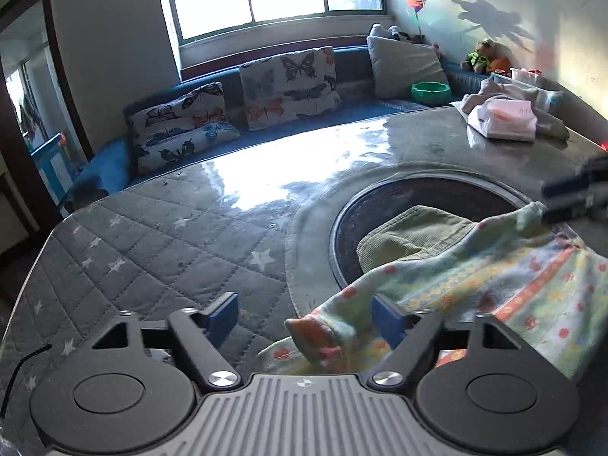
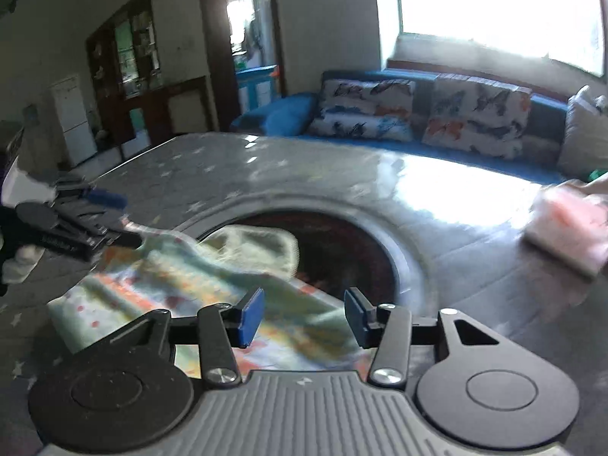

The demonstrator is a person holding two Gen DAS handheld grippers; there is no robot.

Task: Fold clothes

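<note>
A small pale green garment (image 1: 475,277) with orange and yellow print lies on the grey quilted table, partly over a round dark inset (image 1: 399,205). Its cuffed sleeve end (image 1: 323,334) lies between the blue pads of my left gripper (image 1: 306,315), whose jaws stand wide open around it. In the right wrist view the same garment (image 2: 182,285) is blurred; my right gripper (image 2: 304,315) is open just above its near edge. The left gripper shows there at the far left (image 2: 87,220), and the right gripper shows in the left wrist view at the right edge (image 1: 577,193). An olive green corduroy piece (image 1: 410,235) lies under the garment.
A folded pink and white pile (image 1: 505,117) sits at the table's far right. A blue sofa with butterfly cushions (image 1: 288,83) runs behind the table, with a green bowl (image 1: 431,91) on it. The quilted table cover (image 1: 152,250) spreads to the left.
</note>
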